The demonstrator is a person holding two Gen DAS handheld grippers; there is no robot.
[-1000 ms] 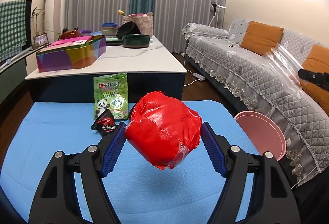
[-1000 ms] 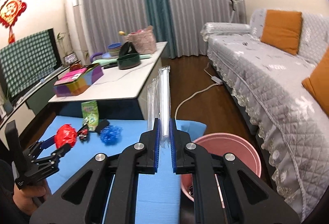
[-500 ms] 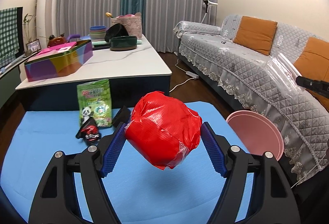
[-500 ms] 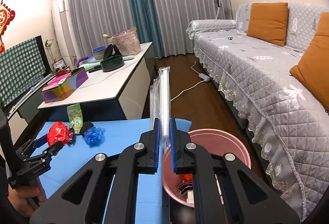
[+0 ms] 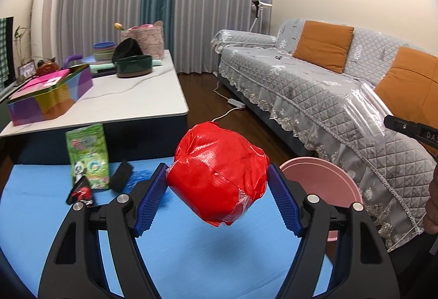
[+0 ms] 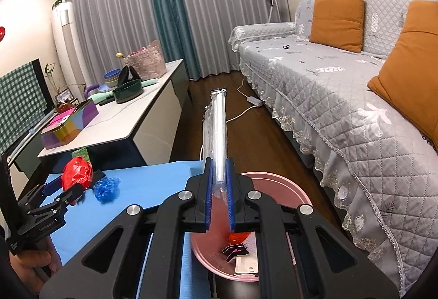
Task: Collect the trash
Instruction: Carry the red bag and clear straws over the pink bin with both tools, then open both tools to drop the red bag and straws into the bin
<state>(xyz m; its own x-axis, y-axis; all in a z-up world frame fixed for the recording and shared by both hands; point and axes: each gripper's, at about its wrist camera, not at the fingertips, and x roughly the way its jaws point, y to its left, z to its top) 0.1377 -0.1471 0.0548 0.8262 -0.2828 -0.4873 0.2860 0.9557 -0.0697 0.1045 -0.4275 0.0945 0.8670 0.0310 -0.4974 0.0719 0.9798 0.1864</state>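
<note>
Right wrist alone shows scraps (image 6: pixel 241 247) inside bin (image 6: pixel 301 196).

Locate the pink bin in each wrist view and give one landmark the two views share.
Left wrist view: the pink bin sits right of centre, beyond the blue mat's right edge, partly hidden behind the left gripper.
Right wrist view: the bin is low at centre, behind the right gripper, some trash inside.
Shared landmark: the red ball.
</note>
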